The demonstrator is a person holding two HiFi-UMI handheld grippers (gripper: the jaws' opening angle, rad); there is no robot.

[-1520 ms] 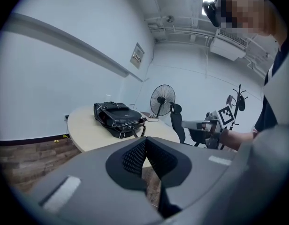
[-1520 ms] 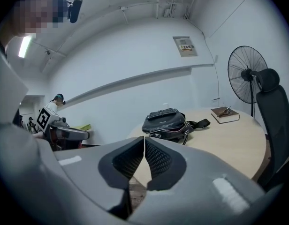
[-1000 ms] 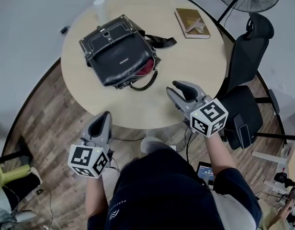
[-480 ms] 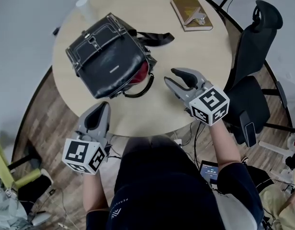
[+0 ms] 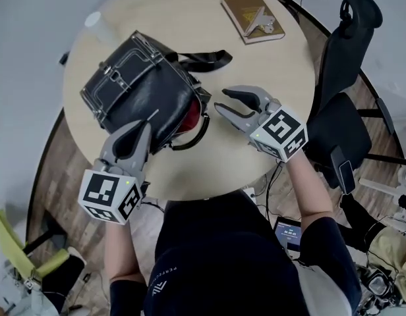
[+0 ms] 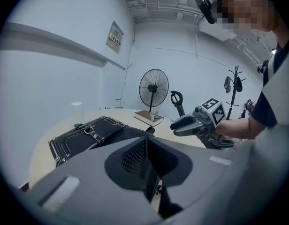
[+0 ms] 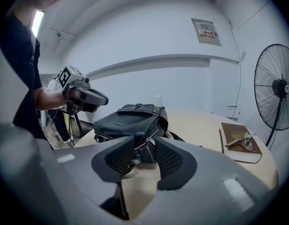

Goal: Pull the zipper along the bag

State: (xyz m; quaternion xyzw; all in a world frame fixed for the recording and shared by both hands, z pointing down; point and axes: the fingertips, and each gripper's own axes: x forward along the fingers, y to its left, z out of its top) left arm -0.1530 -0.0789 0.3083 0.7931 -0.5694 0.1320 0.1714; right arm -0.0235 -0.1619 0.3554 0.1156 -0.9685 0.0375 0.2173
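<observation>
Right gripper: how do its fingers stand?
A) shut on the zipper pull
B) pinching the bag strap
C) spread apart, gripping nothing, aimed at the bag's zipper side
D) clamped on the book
C: the right gripper has its fingers spread with nothing gripped between them, the tips just short of the black bag, and the zipper lies straight ahead in the right gripper view.

We count one table [image 5: 269,78], and on it one bag [image 5: 134,97], one book [image 5: 251,15] at the upper right and one cup [image 5: 94,20] at the upper left. Around it we count two chairs: a black chair [image 5: 341,78] at the right edge and a green chair [image 5: 10,237] at the lower left. In the gripper views we count one fan [image 7: 278,86] and one coat stand [image 6: 236,86].
</observation>
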